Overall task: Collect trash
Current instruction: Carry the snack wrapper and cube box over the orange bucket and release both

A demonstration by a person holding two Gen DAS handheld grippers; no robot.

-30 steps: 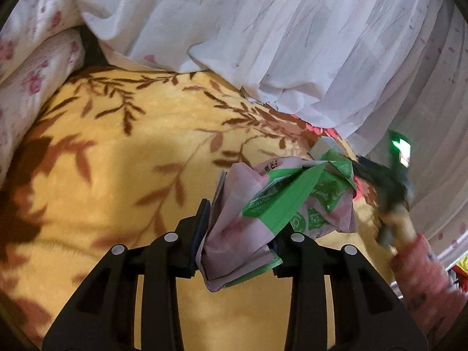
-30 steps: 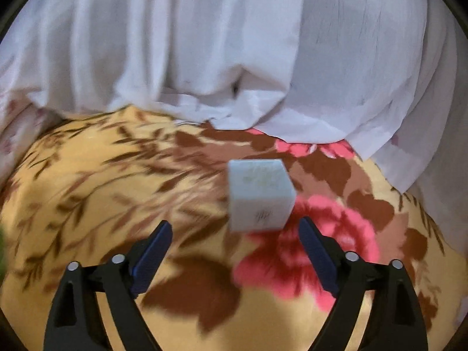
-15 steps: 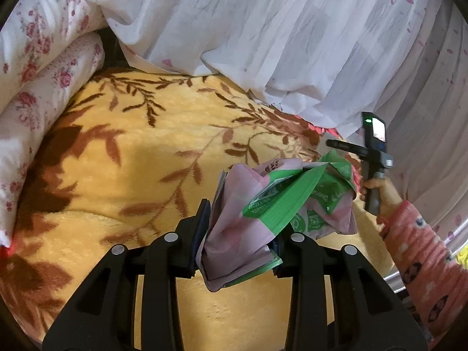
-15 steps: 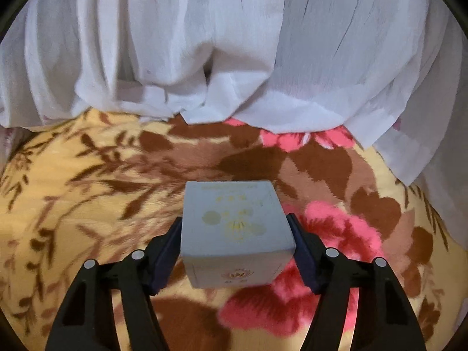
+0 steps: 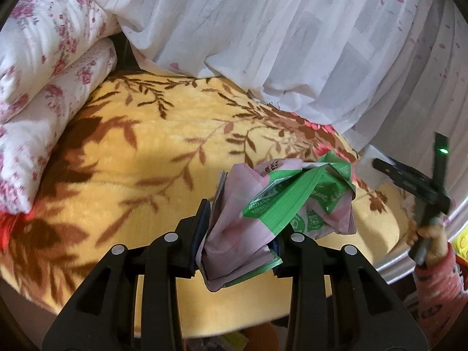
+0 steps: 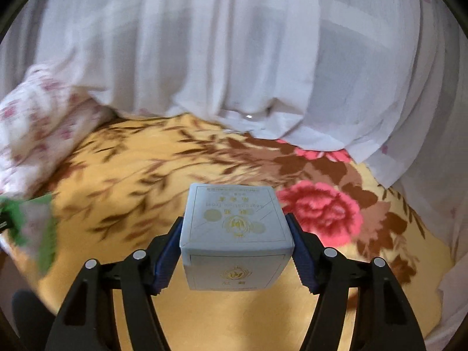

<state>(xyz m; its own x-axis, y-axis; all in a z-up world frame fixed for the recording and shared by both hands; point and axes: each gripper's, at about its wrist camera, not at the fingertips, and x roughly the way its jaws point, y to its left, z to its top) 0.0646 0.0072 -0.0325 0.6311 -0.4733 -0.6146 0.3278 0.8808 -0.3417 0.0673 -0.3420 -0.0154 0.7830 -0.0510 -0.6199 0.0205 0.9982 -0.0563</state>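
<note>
Covering the bed: yellow blanket (image 5: 163, 152) with brown leaves and a red flower, its near edge cut off by the frame.
Curtain (image 6: 234, 58): white folds drape onto the blanket's far side, hiding whatever lies behind.
Quilt (image 5: 44, 82): floral roll at left, only partly in view.
Right gripper (image 6: 235, 248): jaws just closed in, now clamped on the pale blue box (image 6: 234, 234); lifted or resting, hard to tell.
Left gripper (image 5: 242, 237): clenched on the crumpled pink-and-green wrapper (image 5: 280, 204), held above the blanket; its print is too creased to read.
Person's sleeve (image 5: 435, 289): red, patterned, cut off at the right edge.
</note>
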